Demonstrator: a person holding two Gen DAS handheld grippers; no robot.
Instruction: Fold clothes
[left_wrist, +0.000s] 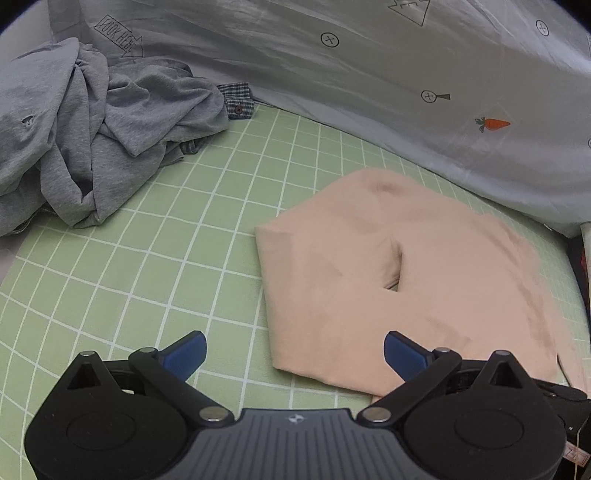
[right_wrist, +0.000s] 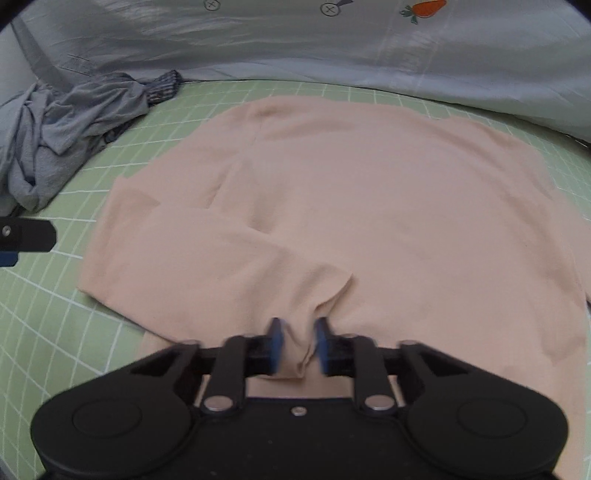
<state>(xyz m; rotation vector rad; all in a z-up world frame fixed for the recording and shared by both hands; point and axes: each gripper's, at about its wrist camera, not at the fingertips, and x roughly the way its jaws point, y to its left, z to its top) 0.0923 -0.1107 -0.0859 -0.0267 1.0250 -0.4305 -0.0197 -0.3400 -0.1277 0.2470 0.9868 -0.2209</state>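
Note:
A peach shirt (left_wrist: 406, 258) lies spread flat on the green grid sheet (left_wrist: 147, 258), one sleeve folded across its body. In the right wrist view the peach shirt (right_wrist: 369, 203) fills the middle. My right gripper (right_wrist: 298, 339) is at its near edge, shut on a bunched fold of the cloth, which rises in a small ridge just ahead of the pads. My left gripper (left_wrist: 293, 339) is open over the shirt's near left corner, with nothing between its blue pads. One of its fingers (right_wrist: 26, 232) shows at the left edge of the right wrist view.
A crumpled pile of grey clothes (left_wrist: 92, 129) lies at the back left, with a plaid garment (left_wrist: 238, 99) under it. A pale grey duvet (left_wrist: 369, 74) with small prints runs along the far side. The green sheet (right_wrist: 44, 314) is bare left of the shirt.

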